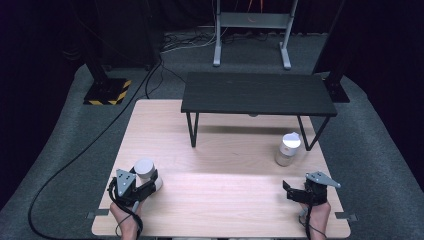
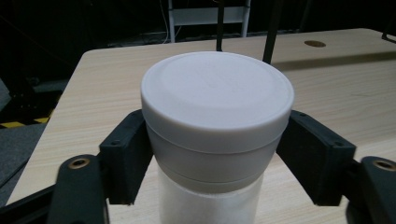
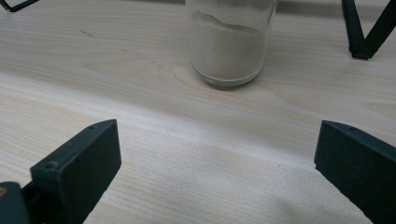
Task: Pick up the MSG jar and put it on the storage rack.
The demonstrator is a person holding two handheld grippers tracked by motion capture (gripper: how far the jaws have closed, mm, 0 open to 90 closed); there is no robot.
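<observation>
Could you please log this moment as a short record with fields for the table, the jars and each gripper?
surface: wooden table
fixture: black shelf standing at the table's far side
left gripper: jaws closed on white-lidded jar
right gripper: open, holding nothing
second jar: upright ahead of right gripper, partly filled with pale powder, near shelf's right leg

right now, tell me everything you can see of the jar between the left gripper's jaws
The jar is round, with a wide, flat, matte white lid over a frosted, whitish body. It stands upright on the table's near-left part. The left gripper's black jaws press its sides just below the lid. Its contents can't be made out.
</observation>
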